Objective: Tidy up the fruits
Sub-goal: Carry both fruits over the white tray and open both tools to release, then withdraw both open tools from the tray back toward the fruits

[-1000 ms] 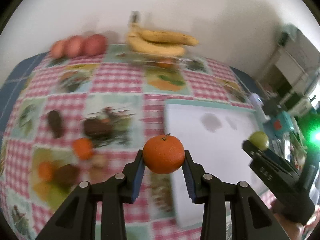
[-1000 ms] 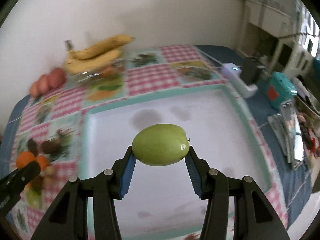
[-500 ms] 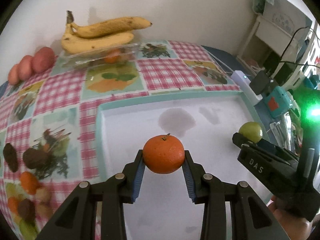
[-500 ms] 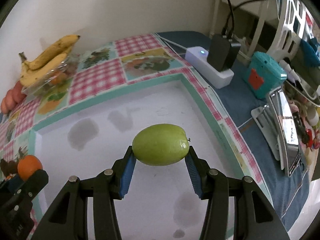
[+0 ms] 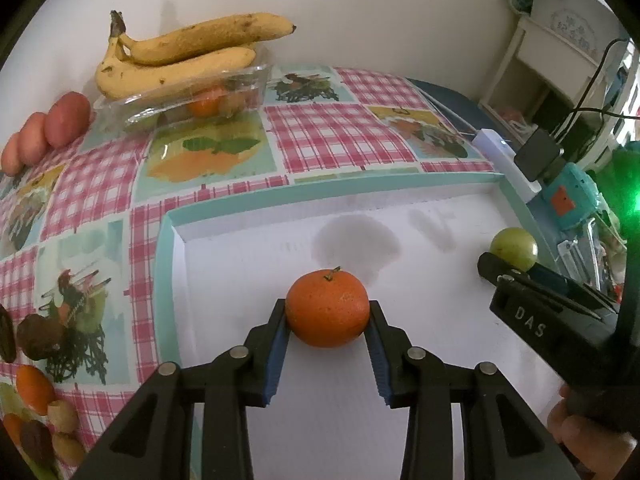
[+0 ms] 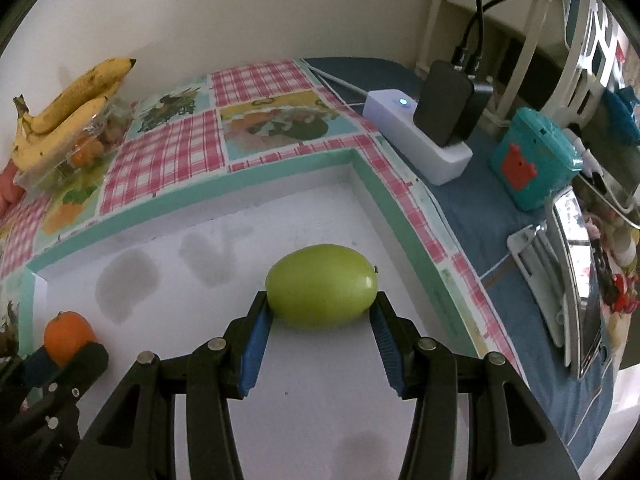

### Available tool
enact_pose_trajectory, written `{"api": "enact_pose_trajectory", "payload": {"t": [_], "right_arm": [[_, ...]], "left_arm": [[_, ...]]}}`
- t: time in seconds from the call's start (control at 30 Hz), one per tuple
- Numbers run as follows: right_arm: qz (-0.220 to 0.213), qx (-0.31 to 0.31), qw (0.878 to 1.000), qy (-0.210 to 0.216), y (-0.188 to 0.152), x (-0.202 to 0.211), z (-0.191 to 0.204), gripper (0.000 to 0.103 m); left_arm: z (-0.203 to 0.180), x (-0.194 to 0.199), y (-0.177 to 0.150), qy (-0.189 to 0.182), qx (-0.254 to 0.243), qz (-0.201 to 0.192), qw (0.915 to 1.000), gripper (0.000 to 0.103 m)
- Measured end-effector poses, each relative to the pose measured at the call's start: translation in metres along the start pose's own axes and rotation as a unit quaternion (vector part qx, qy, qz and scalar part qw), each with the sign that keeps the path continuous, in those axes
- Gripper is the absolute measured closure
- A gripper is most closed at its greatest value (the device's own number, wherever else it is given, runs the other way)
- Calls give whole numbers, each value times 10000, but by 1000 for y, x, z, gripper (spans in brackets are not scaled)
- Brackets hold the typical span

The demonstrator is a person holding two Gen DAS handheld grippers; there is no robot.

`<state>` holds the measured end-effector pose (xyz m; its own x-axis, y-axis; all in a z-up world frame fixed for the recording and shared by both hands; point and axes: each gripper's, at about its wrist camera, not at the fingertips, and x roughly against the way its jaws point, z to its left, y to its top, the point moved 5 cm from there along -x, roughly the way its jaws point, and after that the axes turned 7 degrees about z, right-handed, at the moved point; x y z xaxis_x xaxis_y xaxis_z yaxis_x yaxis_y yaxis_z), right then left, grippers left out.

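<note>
My left gripper [image 5: 327,316] is shut on an orange mandarin [image 5: 327,309] and holds it over the white tray [image 5: 224,220] with a teal rim. My right gripper [image 6: 321,312] is shut on a green oval fruit [image 6: 321,297] over the tray's far right corner [image 6: 360,168]. The right gripper also shows in the left wrist view [image 5: 516,268] with the green fruit [image 5: 514,249]. The left gripper shows in the right wrist view [image 6: 64,354] with the mandarin [image 6: 68,335].
Bananas [image 5: 180,60] lie on a clear box of fruit [image 5: 200,100] at the back by the wall, with red fruits [image 5: 48,128] to their left. A white power strip [image 6: 416,136] with a black plug and a teal box [image 6: 536,160] stand right of the tray.
Both grippers have moved right and forward over the white tray, each still holding its fruit. The tray's far edge and right corner are now closer.
</note>
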<state>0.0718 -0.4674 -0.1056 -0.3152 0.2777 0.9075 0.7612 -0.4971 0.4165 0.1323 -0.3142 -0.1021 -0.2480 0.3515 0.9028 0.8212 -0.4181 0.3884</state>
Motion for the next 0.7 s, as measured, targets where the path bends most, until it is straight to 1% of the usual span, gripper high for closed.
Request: {"api": "enact_pose_trajectory", "payload": {"t": [0.13,0.23,0.3,0.37,0.43,0.47,0.5,0.53,0.63,0.7], "right_arm": [[41,-123,9998,122,1,-2,-3,51],[83,-103,9999,95,2,-1,-3,51],[117,-82,9999,47,2,0,-3,51],[142,-50,9999,-45,3,0,-3,48],[167,-28,9998,-123,3,4,-3,42],[146,-40,9998,-98,3,8,-4,41],[123,-71,9999,-57,3,13,-4,38],[110,-98,9999,-44,3,16,-5,34],[59,-183,9998,28,1,31,-7,33],[28,-201,9997,95,-3,41,-5,32]], "left_arm": [[-2,0,0,71,-78,51,9999,63],[-4,1,-2,81,-121,161,9998,60],[-6,4,-4,105,-178,216,9996,50],[-9,12,-5,167,-227,167,9995,43],[-11,22,-7,134,-288,101,9994,39],[-12,28,-9,135,-325,92,9993,35],[-13,32,-11,152,-341,75,9993,31],[-12,39,-14,196,-355,27,9992,29],[-7,54,-26,295,-309,-18,9991,23],[0,60,-35,356,-239,26,9991,14]]}}
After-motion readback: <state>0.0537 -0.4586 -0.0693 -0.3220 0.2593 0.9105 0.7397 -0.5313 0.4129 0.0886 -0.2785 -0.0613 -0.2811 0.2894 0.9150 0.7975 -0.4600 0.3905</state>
